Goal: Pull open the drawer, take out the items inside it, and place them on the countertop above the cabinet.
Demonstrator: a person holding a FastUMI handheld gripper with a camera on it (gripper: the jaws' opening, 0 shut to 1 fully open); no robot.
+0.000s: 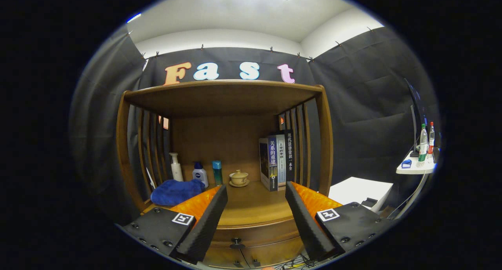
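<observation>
A wooden cabinet (225,101) with slatted sides stands straight ahead of the gripper (255,201), its countertop (251,207) stretching out beyond and between the two fingers, under an upper shelf board. Below the countertop's front edge, low between the fingers, sits the drawer (255,232), closed, with a small dark knob (237,244) on its front just ahead of the fingertips. The fingers stand wide apart and grip nothing; both hang above the countertop's front edge. Beyond the right finger a row of upright books (276,162) leans against the cabinet's right slats. Beyond the left finger a blue cloth (176,191) lies bunched on the countertop, nearly touching that finger's outer side. Behind the cloth stand a white pump bottle (175,167), a white bottle with a blue cap (200,174) and a slim teal bottle (217,172), side by side near the back panel. Between the teal bottle and the books, straight beyond the gap of the fingers, rests a small lidded tea bowl on a saucer (239,178)
</observation>
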